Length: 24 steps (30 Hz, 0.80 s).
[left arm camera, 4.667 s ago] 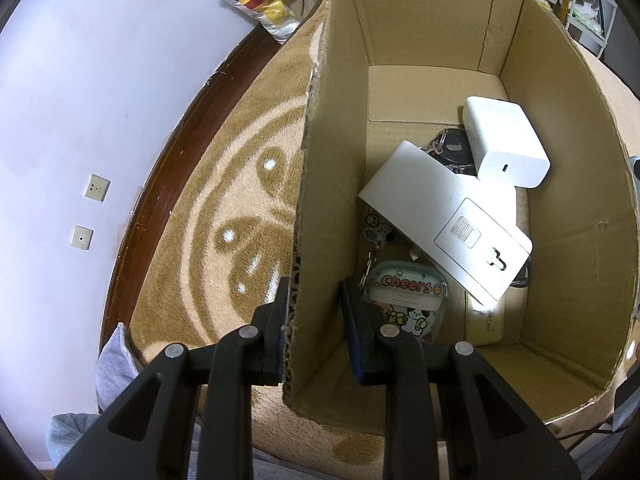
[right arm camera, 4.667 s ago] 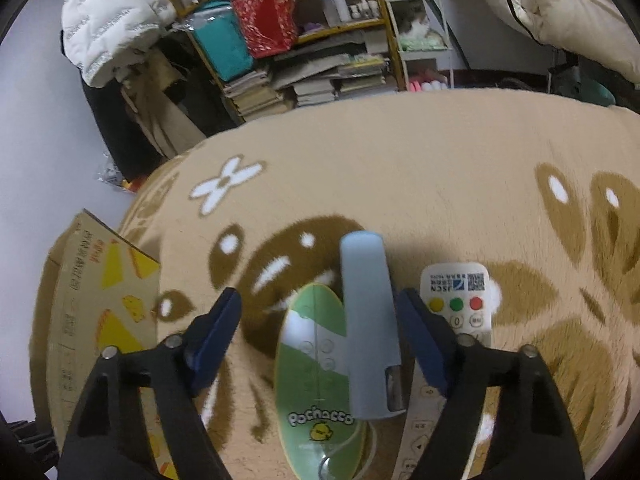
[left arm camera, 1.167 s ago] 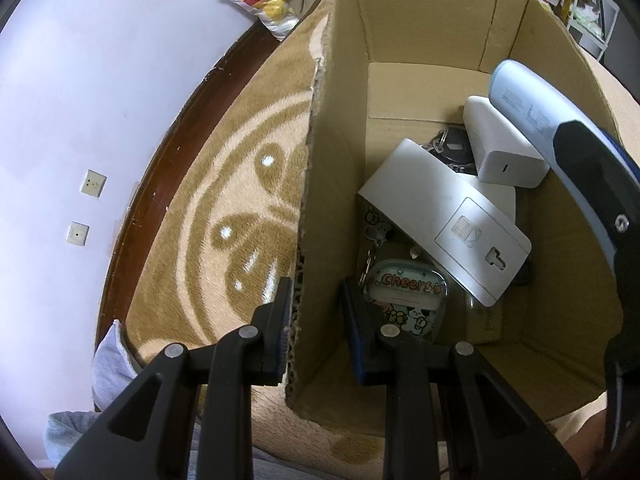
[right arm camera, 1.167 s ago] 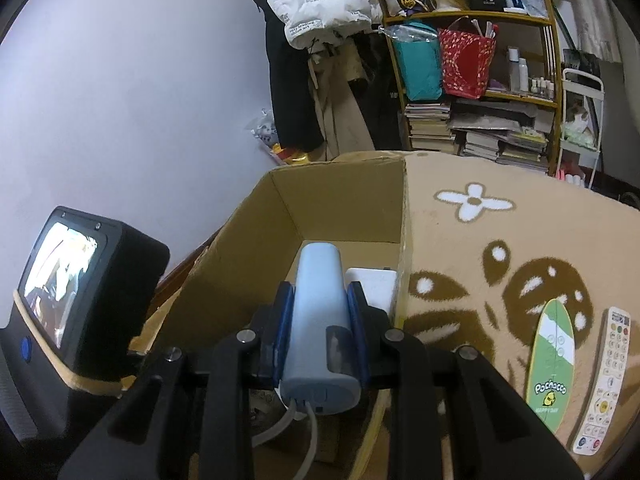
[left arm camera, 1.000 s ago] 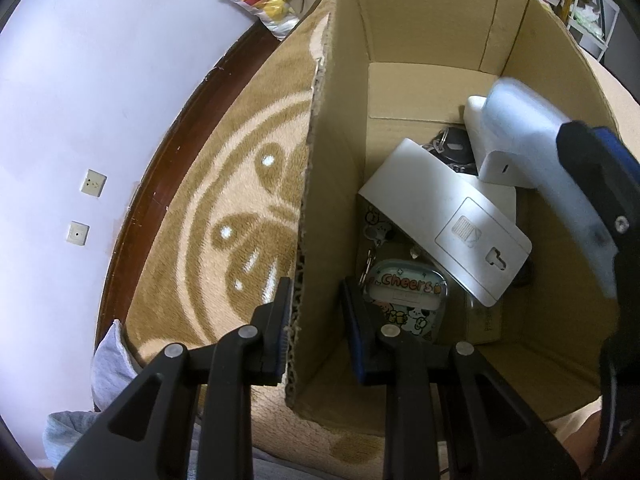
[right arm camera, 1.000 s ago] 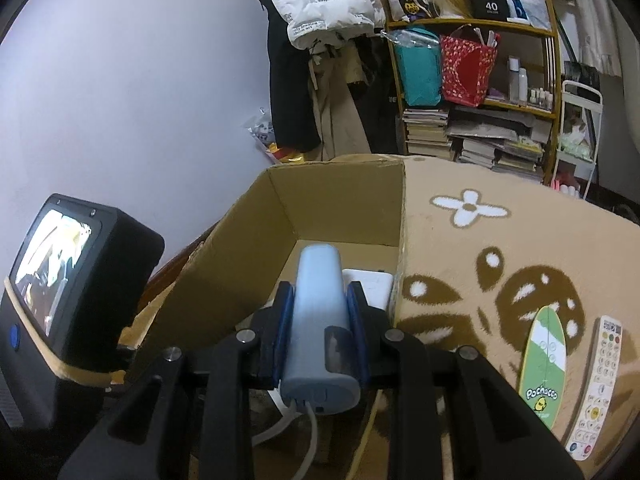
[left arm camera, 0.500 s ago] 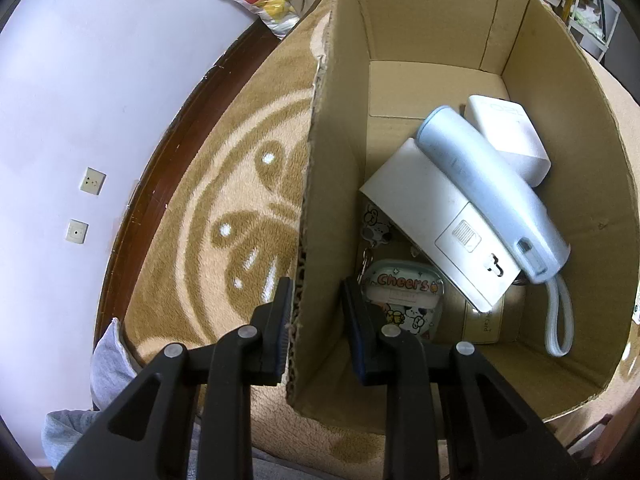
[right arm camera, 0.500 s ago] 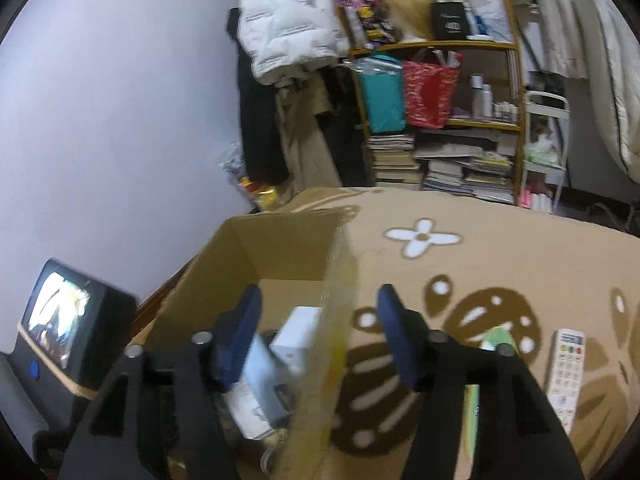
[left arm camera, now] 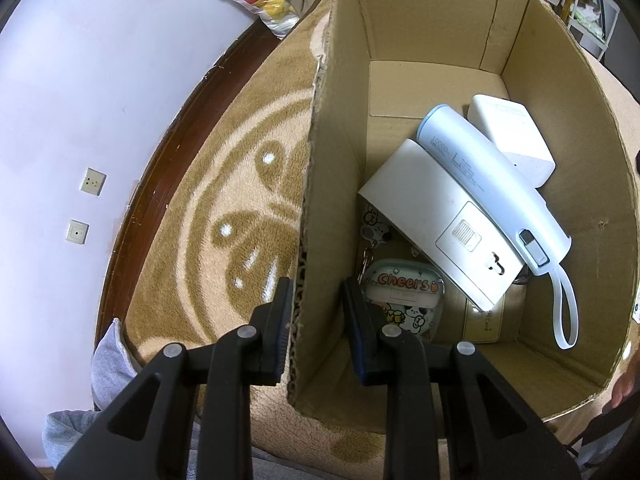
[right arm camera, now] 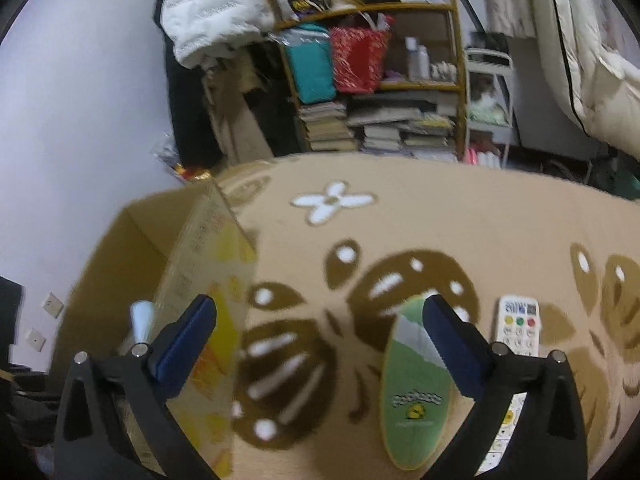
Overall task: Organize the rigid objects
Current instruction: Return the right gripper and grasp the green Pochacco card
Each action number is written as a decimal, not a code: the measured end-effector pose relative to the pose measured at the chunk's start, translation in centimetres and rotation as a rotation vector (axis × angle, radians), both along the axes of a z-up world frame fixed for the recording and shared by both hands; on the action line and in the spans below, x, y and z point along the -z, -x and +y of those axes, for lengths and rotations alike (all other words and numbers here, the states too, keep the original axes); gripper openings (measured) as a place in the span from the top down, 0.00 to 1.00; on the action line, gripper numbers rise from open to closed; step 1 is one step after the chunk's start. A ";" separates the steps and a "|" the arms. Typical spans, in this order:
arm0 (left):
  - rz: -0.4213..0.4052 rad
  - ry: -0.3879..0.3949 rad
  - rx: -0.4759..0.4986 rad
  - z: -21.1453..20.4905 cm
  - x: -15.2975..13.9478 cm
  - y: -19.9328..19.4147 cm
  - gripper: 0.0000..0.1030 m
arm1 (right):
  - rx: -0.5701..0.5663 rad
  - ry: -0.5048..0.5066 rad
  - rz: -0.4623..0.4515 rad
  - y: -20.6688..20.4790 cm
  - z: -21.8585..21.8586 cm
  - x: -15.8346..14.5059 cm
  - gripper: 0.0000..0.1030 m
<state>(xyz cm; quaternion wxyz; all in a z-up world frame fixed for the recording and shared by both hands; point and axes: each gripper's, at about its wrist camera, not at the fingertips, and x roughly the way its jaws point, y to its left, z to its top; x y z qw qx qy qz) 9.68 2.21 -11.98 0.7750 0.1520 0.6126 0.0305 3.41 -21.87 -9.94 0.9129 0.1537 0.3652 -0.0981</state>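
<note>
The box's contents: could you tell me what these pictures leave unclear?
- Left wrist: a dark item under the power bank and white device, hidden.
- Left wrist: card print, covered and too small.
- Right wrist: box interior, blurred and blocked by its wall.

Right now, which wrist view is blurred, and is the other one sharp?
Right wrist view: motion-smeared, the cardboard box edge and rug pattern soft. Left wrist view: sharp, print on the blue power bank readable, with fisheye bending at the edges.
</note>
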 end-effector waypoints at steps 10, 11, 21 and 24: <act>0.000 0.000 0.001 0.0 0.0 0.0 0.76 | 0.088 -0.030 0.130 0.1 -2.3 3.8 0.00; 0.000 0.000 0.000 0.0 0.0 0.0 0.76 | 0.097 -0.038 0.147 0.1 -2.5 4.2 0.00; 0.000 -0.001 0.001 0.0 0.0 0.0 0.75 | 0.171 -0.111 0.212 0.4 -4.1 6.1 0.00; 0.000 -0.001 0.001 0.0 0.0 0.0 0.75 | 0.176 -0.116 0.216 0.6 -4.0 6.3 0.00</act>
